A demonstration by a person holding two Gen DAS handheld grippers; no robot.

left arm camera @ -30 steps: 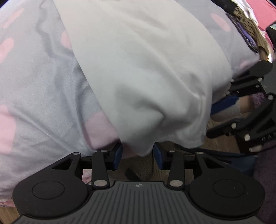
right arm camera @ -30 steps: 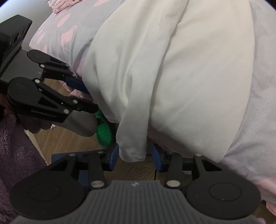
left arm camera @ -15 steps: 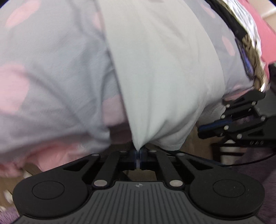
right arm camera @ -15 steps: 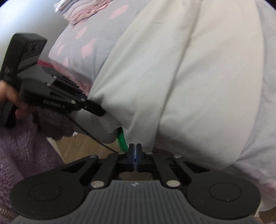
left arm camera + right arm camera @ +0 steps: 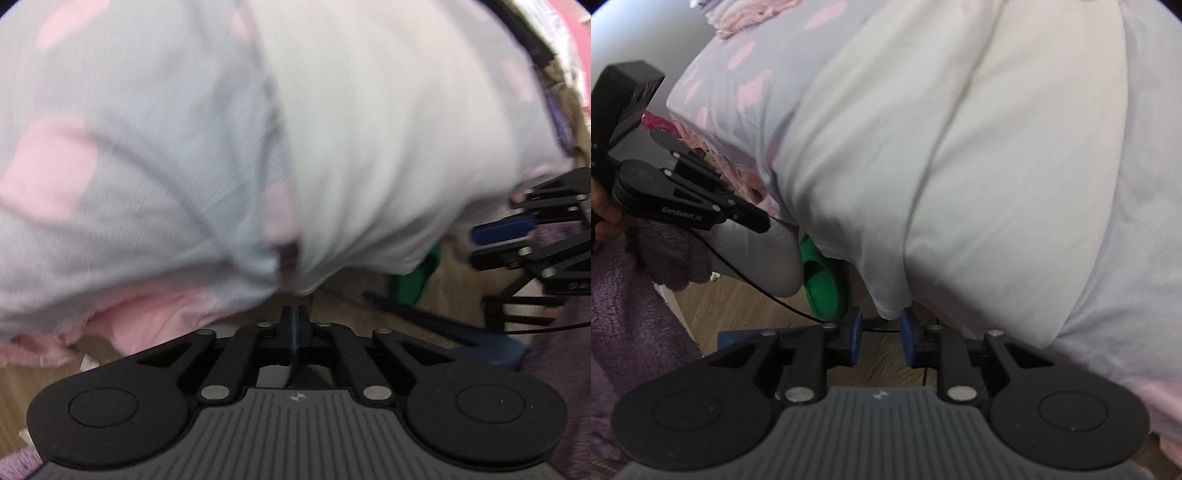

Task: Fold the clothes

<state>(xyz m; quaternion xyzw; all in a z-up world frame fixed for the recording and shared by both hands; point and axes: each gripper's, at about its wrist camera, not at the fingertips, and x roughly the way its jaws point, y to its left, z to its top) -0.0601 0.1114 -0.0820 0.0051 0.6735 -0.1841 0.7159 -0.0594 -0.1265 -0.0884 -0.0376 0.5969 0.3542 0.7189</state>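
Observation:
A white garment point(image 5: 388, 155) lies over the edge of a bed with a grey sheet with pink spots point(image 5: 129, 147). In the left wrist view my left gripper point(image 5: 294, 317) is shut just below the garment's hanging corner; whether cloth is pinched is hidden by blur. In the right wrist view the garment point(image 5: 960, 166) hangs over the bed edge, and my right gripper point(image 5: 881, 334) is open with the garment's lower corner just above the gap between its blue pads point(image 5: 854, 332). The left gripper point(image 5: 701, 206) shows at left there, the right gripper point(image 5: 535, 229) at right in the left view.
A green slipper point(image 5: 823, 284) and a grey-socked foot point(image 5: 768, 258) are on the wooden floor point(image 5: 738, 310) under the bed edge. A purple fleece point(image 5: 628, 314) is at the left. A black cable point(image 5: 757, 288) crosses the floor. Pink bedding point(image 5: 147, 321) hangs below the sheet.
Both grippers shut on the garment's lower edge half a second ago. Now the right gripper has opened and the cloth corner is free. The left gripper stays shut and has moved, with blur.

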